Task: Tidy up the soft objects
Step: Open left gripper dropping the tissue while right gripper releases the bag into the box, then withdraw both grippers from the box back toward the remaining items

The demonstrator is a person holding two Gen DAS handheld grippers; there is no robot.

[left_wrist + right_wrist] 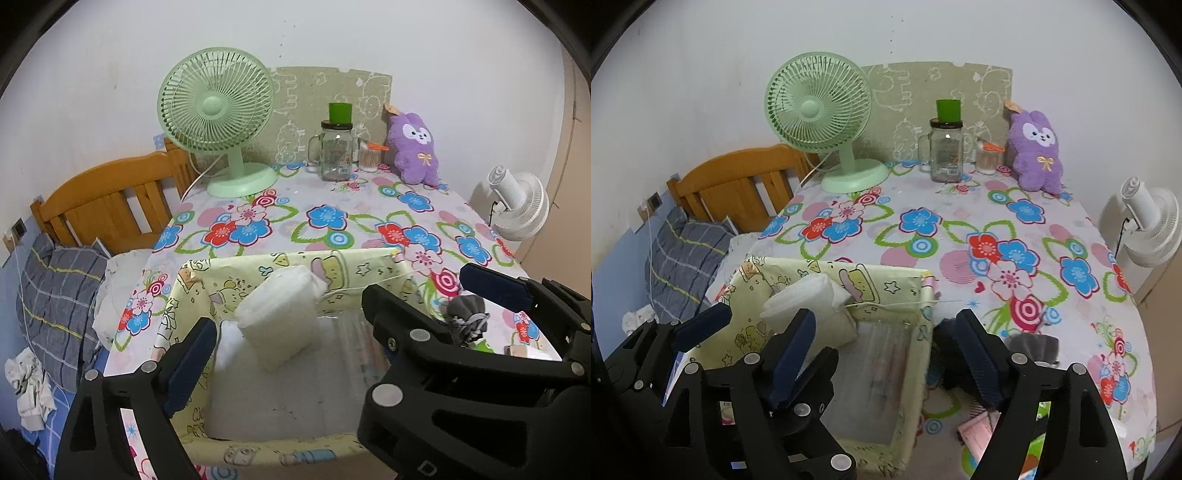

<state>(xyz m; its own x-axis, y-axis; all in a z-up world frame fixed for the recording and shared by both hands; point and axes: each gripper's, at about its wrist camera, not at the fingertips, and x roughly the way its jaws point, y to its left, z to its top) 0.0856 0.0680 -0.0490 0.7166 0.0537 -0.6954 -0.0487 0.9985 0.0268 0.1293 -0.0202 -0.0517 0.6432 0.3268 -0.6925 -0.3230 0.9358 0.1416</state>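
A yellow cartoon-print fabric basket [354, 273] [886, 286] stands at the table's near left. A white soft pack [280, 317] [809, 302] leans inside it against the far wall. My left gripper [284, 332] is open and empty over the basket. My right gripper [886, 343] is open and empty at the basket's right rim; its right finger is beside a small grey drawstring pouch [467, 314] [1034, 345] lying on the tablecloth. A purple plush bunny [415, 149] [1038, 157] sits upright at the far right of the table.
A green desk fan [218, 122] [823, 114], a glass mug jar with green lid [336, 147] [945, 144] and a cotton-swab jar [369, 157] stand at the back. A white fan [1148, 229] is right of the table, a wooden bed headboard [107, 199] left. Papers [975, 432] lie near the front edge.
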